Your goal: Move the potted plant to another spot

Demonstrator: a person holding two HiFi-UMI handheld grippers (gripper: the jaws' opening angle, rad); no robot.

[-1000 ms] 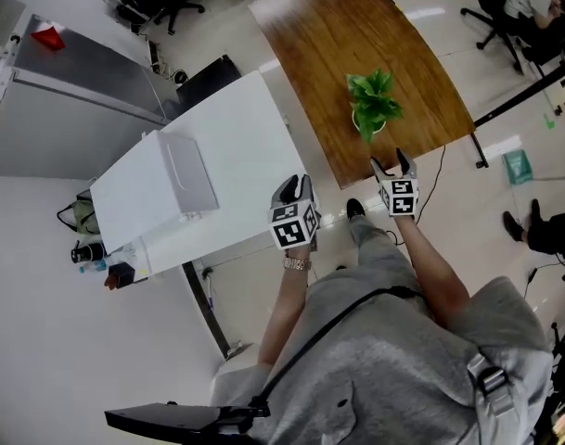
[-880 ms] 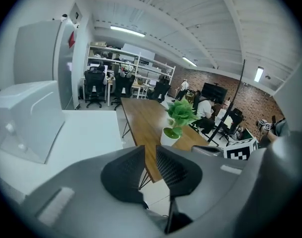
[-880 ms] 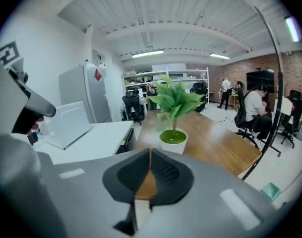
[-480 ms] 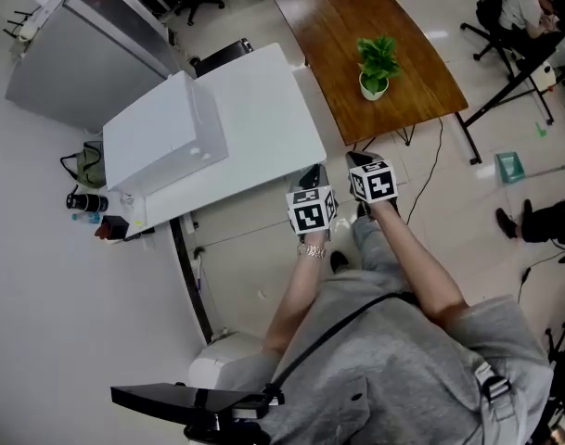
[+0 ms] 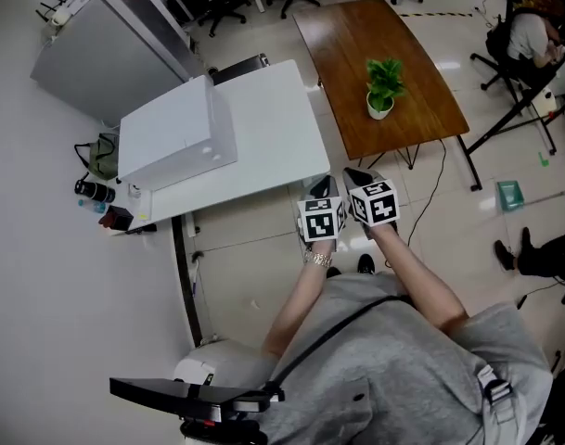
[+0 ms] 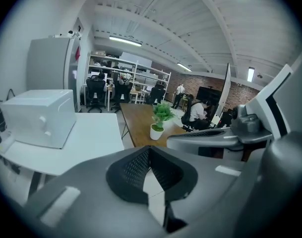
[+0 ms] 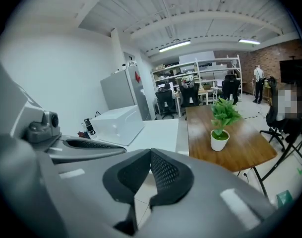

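Backed off from the plant (image 5: 384, 86): left gripper (image 5: 321, 188) and right gripper (image 5: 358, 176) now well clear of it, both closed, empty. Guessing it's placed.

Left tongs (image 5: 320, 187), right tongs (image 5: 358, 175); both closed, empty

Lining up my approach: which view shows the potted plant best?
Right gripper view: the potted plant stands largest, unobstructed, on the wooden table. Left gripper view shows it smaller; head view, tiny from above.
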